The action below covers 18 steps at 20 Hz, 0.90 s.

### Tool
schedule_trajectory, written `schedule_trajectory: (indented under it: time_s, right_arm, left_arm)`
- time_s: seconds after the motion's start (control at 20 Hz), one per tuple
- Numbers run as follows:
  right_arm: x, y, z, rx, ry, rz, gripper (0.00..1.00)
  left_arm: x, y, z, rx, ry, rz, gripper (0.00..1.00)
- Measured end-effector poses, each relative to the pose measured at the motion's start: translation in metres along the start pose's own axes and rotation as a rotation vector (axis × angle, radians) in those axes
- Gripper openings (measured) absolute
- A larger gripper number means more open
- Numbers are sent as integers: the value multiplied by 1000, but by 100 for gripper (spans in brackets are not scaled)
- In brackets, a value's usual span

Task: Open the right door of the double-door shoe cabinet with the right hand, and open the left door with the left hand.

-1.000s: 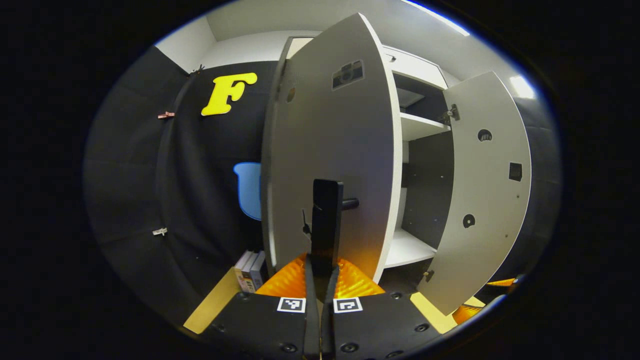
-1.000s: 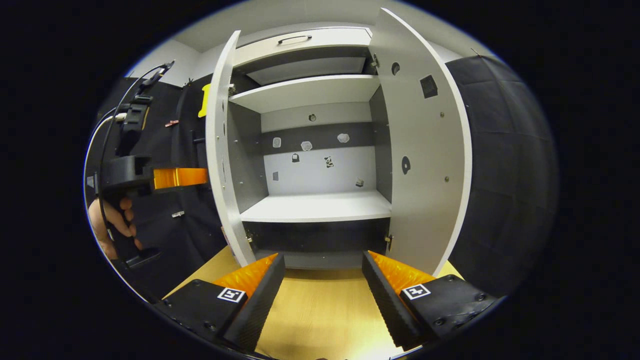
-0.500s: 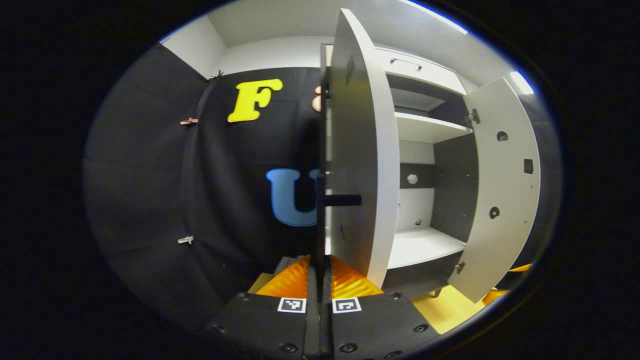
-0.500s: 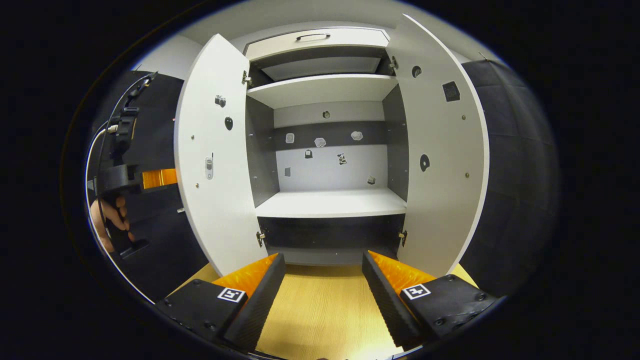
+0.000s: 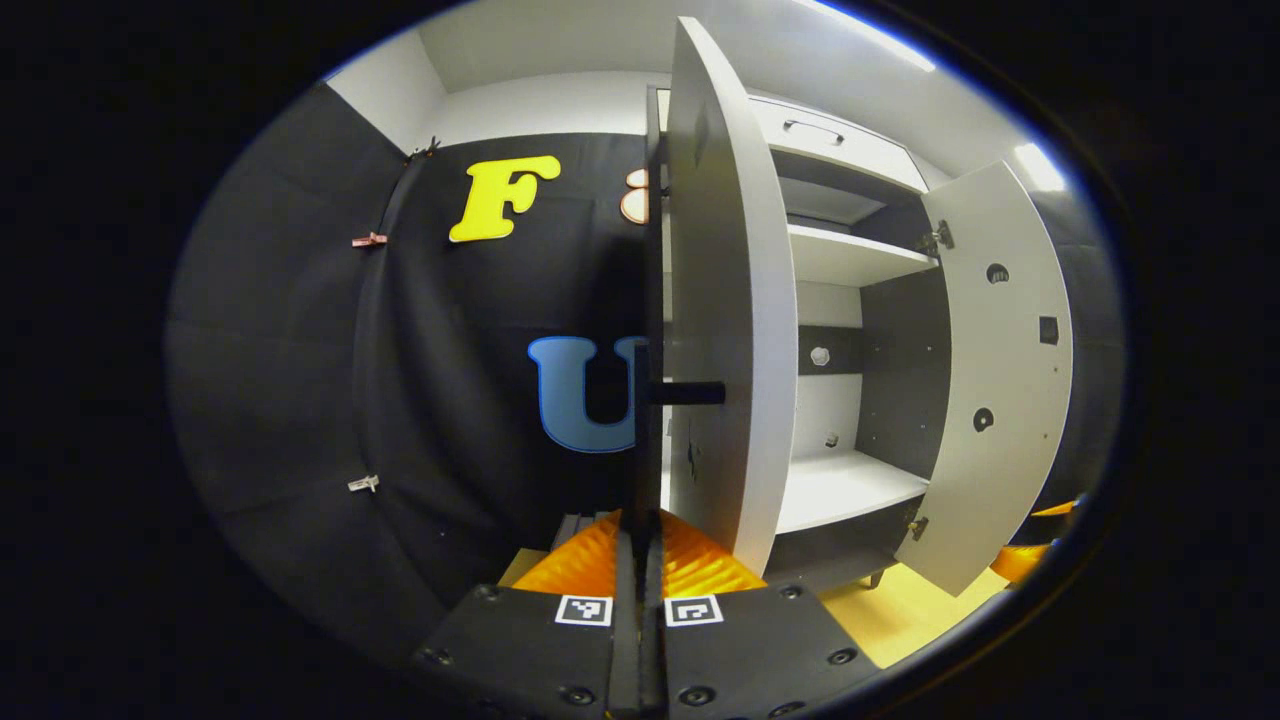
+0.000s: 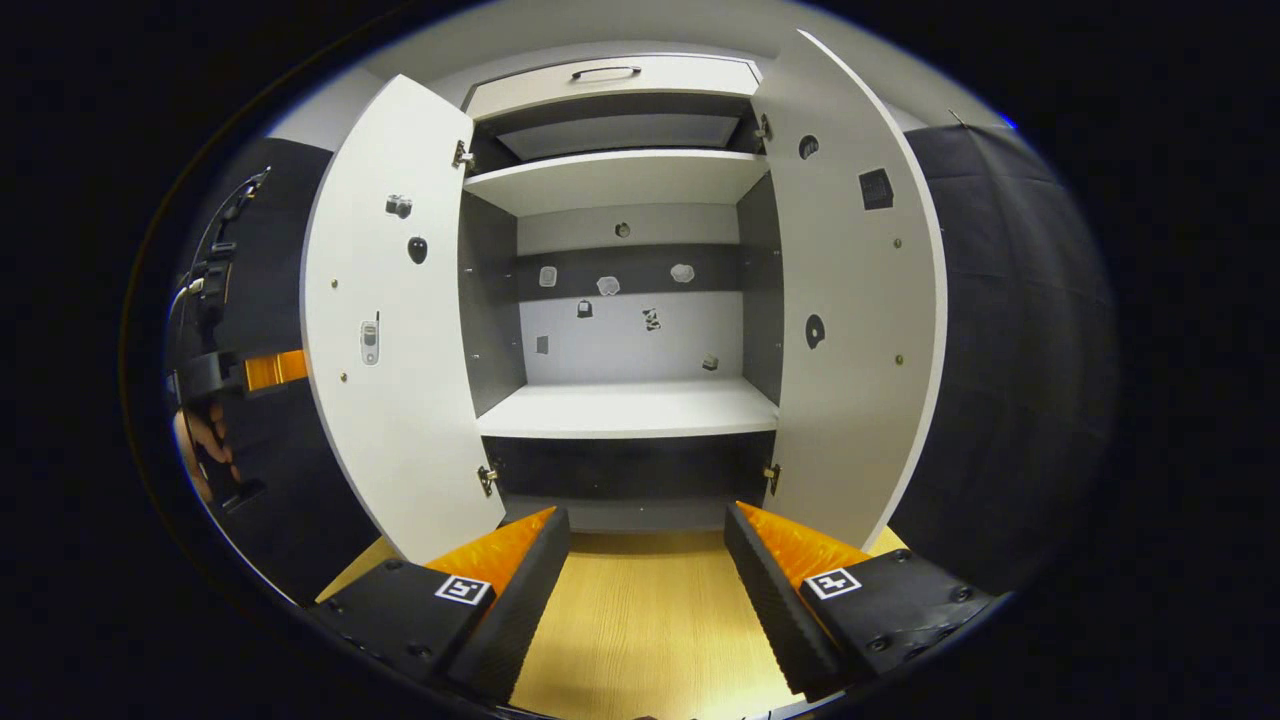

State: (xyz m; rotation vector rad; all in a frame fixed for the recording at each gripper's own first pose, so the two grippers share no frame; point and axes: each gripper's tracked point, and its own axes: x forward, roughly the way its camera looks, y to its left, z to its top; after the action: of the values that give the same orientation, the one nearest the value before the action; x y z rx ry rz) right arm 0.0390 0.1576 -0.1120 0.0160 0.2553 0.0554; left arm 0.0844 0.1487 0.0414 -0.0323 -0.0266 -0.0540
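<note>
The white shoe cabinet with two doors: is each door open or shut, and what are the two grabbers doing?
White left door: swung wide open.
White right door: swung wide open.
Top drawer with a dark handle: pushed in.
White lower shelf: bare.
Left gripper: shut on the left door's dark handle.
Right gripper: open, holding nothing, over the wooden floor.

No readable text, brand or number appears anywhere (small stickers too blurred to tell).
</note>
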Motion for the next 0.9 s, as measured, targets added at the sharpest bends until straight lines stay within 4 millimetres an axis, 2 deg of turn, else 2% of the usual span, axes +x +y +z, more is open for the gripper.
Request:
schedule_trajectory:
  time_s: [0.15, 0.3, 0.4, 0.55, 0.65, 0.75, 0.9]
  right_arm:
    - [-2, -12, 9, -4, -15, -9, 98]
    - [-9, -26, 17, 6, -36, 6, 98]
    - [-13, -37, 21, 22, -44, 25, 98]
    - [-26, -57, 20, 29, -31, 63, 98]
    - [-36, -69, 23, 25, -38, 93, 98]
    - [-48, -78, 27, 26, -52, 127, 98]
    - [-60, -88, 30, 26, -65, 165, 98]
  left_arm:
    - [-11, 1, -1, 23, 6, 23, 5]
    - [-30, -3, -7, 56, 42, 73, 3]
    - [-49, -11, -7, 49, 46, 100, 5]
    - [-86, -24, -9, 15, 42, 177, 5]
    - [-110, -37, -7, -8, 24, 222, 10]
    - [-134, -66, -12, -37, 12, 229, 19]
    - [-158, -102, -19, -29, 12, 224, 55]
